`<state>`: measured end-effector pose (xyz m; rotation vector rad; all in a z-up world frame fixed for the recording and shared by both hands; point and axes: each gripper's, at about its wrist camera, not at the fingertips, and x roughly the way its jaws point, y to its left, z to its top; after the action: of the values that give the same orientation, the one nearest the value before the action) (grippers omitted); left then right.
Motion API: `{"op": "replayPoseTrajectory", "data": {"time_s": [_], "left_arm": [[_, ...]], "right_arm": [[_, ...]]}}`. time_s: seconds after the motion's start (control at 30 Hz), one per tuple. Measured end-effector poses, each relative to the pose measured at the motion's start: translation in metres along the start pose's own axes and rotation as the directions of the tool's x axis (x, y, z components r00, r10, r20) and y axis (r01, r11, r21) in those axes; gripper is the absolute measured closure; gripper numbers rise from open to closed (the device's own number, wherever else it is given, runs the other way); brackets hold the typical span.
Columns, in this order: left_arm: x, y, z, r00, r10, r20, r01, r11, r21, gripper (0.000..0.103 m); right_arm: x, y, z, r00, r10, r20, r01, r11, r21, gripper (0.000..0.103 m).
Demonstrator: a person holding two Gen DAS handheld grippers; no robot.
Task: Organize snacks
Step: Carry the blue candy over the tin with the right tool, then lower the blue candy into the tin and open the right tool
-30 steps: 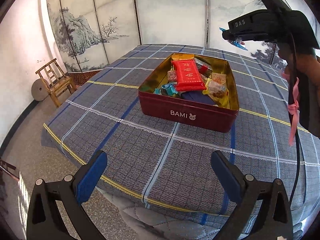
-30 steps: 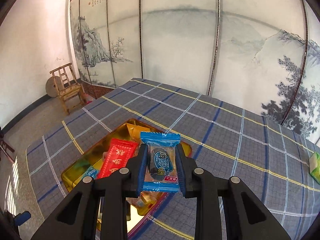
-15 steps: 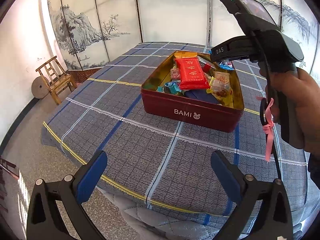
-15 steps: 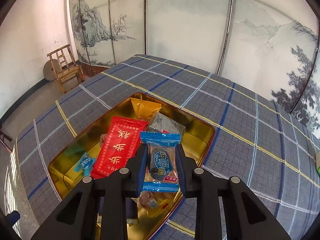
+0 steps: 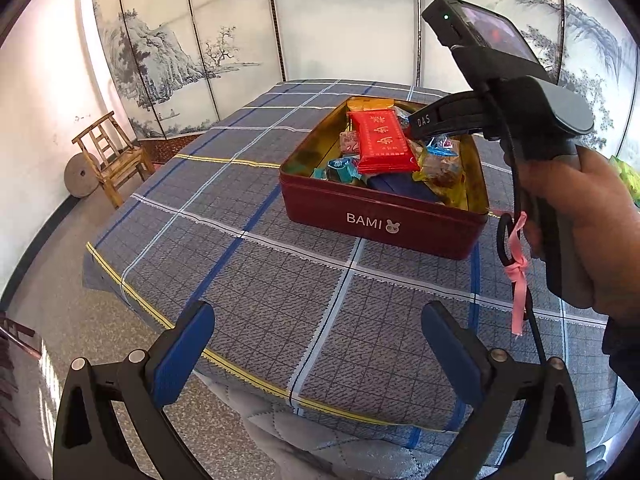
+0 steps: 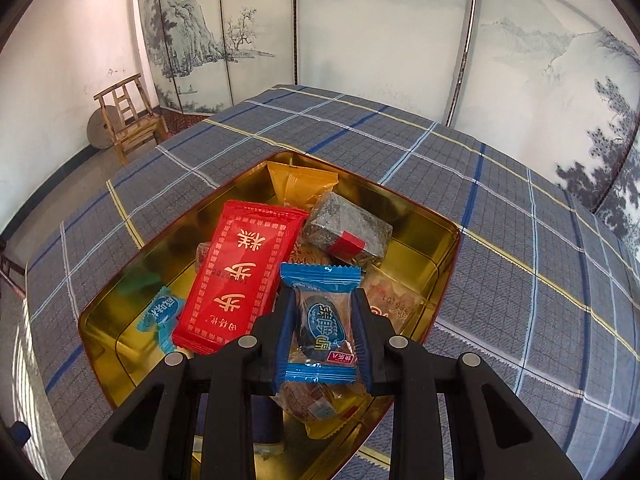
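Observation:
A dark red tin point(image 5: 384, 220) marked BAMI, gold inside point(image 6: 424, 236), stands on the checked tablecloth and holds several wrapped snacks, with a big red packet point(image 6: 240, 280) on top. My right gripper point(image 6: 322, 320) is shut on a blue-ended snack packet point(image 6: 322, 324) and holds it just above the tin's near right part. In the left wrist view the right gripper point(image 5: 436, 136) reaches into the tin from the right. My left gripper point(image 5: 316, 340) is open and empty, low over the table's near edge, well short of the tin.
The blue-grey checked tablecloth point(image 5: 240, 264) covers the table. Its near edge drops to the floor at the left. A wooden chair point(image 5: 112, 156) and a round stone stand by the left wall. Painted screens stand behind the table. Green packets point(image 5: 628, 176) lie at the far right.
My right gripper has come down and forward with the blue packet, from above the tin to just over its contents. The left gripper has stayed still and open.

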<state>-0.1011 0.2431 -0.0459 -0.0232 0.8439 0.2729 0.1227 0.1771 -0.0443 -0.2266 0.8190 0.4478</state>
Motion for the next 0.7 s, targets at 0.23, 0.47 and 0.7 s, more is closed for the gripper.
{"op": "replayPoseTrajectory", "data": {"time_s": [0.23,0.47,0.7], "left_arm": [[-0.003,-0.004,-0.002,1.0,0.002,-0.004,-0.002,1.0,0.012,0.001],[-0.011,-0.002,-0.002,1.0,0.02,0.003,-0.02,1.0,0.009,0.001],[-0.025,0.004,-0.005,0.999,0.04,0.018,-0.04,0.999,0.001,0.001]], "right_arm": [[0.004,0.006,0.0,1.0,0.002,-0.001,-0.002,1.0,-0.004,0.074],[0.007,0.006,-0.001,1.0,0.0,-0.012,0.0,1.0,0.008,0.073],[0.003,0.015,-0.018,1.0,-0.004,-0.02,0.003,0.999,-0.044,0.073]]}}
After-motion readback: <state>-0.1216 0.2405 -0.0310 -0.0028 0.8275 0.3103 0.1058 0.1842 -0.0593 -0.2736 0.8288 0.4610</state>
